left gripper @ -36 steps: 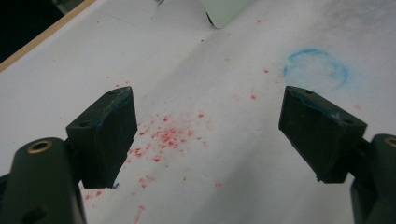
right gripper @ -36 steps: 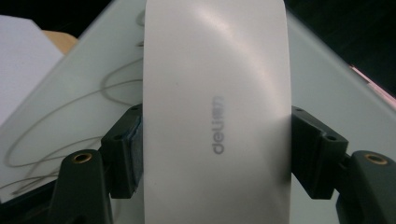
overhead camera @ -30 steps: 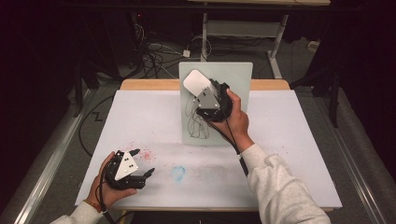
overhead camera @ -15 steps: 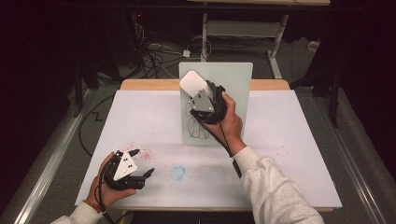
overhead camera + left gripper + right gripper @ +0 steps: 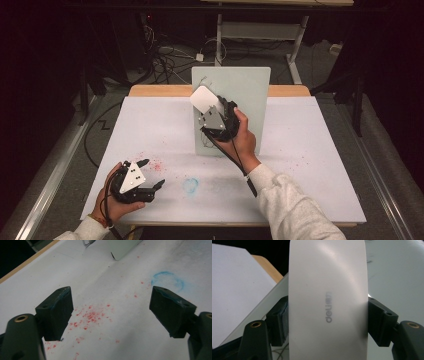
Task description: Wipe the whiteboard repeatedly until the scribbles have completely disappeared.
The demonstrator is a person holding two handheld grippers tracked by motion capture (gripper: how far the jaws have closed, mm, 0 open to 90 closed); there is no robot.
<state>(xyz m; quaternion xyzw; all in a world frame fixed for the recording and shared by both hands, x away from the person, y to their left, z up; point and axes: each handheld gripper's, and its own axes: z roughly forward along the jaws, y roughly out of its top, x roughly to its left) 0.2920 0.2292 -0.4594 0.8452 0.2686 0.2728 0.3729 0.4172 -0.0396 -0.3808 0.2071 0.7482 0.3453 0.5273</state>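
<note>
Gripping a smooth white rounded-rectangle eraser [image 5: 327, 302] against the upright pale whiteboard [image 5: 250, 95] at 12 o'clock, right tongs [image 5: 327, 320] reveal its "deli" logo; left tongs [image 5: 111, 312] gape wide over the red-speckled bench [image 5: 310, 150].

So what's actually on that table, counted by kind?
Handheld grippers: 2, the left gripper open, the right gripper shut on the white eraser
White eraser: 1
Upright whiteboard: 1
Marker stains: 2, red specks and a blue ring
Total: 6
</note>
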